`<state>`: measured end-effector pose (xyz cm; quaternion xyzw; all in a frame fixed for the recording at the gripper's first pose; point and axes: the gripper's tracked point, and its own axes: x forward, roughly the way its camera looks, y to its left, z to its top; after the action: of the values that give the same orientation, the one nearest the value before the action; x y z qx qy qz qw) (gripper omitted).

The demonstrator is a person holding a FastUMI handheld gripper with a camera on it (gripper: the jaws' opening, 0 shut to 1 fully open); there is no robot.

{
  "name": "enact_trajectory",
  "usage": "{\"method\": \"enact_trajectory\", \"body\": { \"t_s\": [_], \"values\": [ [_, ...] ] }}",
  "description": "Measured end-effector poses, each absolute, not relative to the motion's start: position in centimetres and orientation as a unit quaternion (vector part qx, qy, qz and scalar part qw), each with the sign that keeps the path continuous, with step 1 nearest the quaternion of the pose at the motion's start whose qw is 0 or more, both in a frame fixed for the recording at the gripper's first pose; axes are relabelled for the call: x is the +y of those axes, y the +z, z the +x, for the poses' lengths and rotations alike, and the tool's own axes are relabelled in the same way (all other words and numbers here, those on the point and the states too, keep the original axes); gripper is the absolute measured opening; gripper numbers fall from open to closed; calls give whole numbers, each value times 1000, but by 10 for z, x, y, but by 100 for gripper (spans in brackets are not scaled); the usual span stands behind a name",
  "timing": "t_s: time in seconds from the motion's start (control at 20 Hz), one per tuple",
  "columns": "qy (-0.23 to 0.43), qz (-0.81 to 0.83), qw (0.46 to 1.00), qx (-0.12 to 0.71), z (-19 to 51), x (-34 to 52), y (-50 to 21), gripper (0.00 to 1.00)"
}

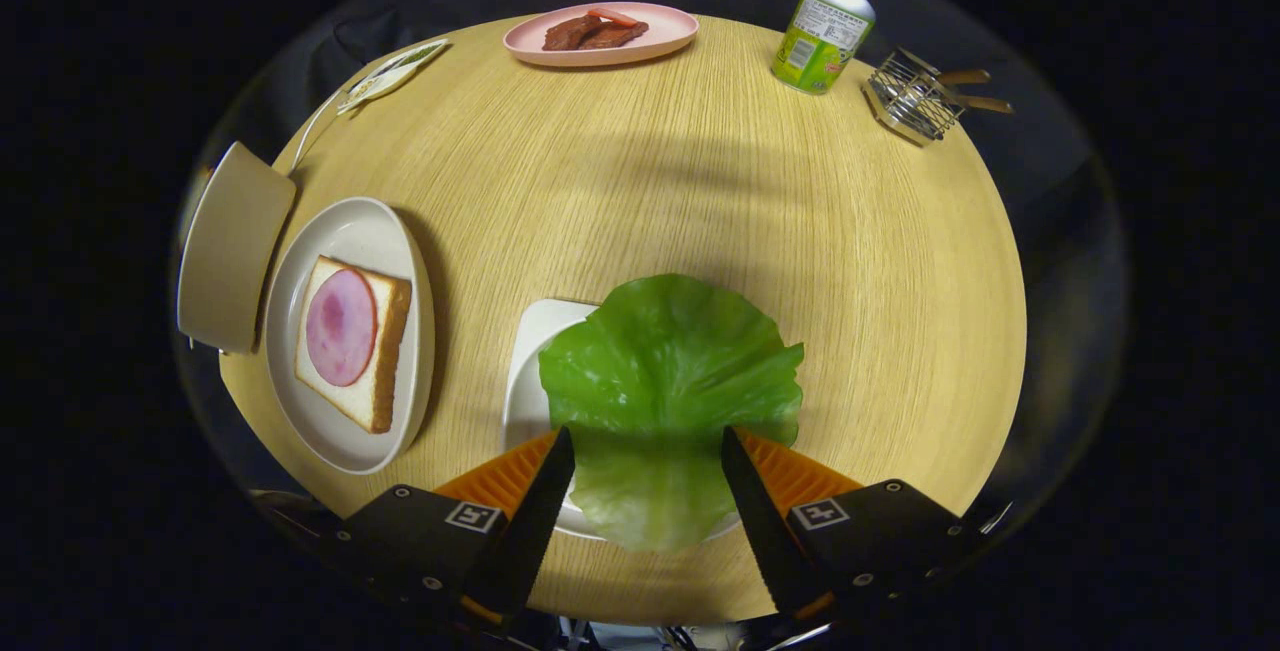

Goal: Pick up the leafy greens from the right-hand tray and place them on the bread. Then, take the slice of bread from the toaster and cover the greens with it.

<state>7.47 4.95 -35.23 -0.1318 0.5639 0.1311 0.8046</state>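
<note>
A big green lettuce leaf [668, 371] lies over a small white tray [530, 351] on the round wooden table [700, 191]. My gripper [645, 441] hovers over the leaf's near part, open, one finger on each side of it and neither pressing on it. To the left, a white oval plate [345, 231] holds a slice of bread [385, 351] topped with a round pink ham slice [341, 326]. Beyond that plate, at the table's left edge, stands a beige box-shaped toaster [232, 246]; its inside is hidden.
At the far side of the table sit a pink plate [660, 36] with brown meat pieces, a green bottle [822, 31] and a small wire rack [915, 99] with wooden handles. A flat packet [392, 74] lies at the back left.
</note>
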Motion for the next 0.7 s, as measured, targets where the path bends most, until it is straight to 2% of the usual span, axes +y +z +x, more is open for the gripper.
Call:
{"method": "enact_trajectory", "body": {
  "t_s": [0.15, 0.45, 0.7],
  "values": [
    [128, -121, 800, 574, 73, 49, -356, 79],
    [115, -109, 802, 575, 79, 42, -356, 49],
    [101, -104, 807, 572, 80, 38, -355, 6]
  ]
}}
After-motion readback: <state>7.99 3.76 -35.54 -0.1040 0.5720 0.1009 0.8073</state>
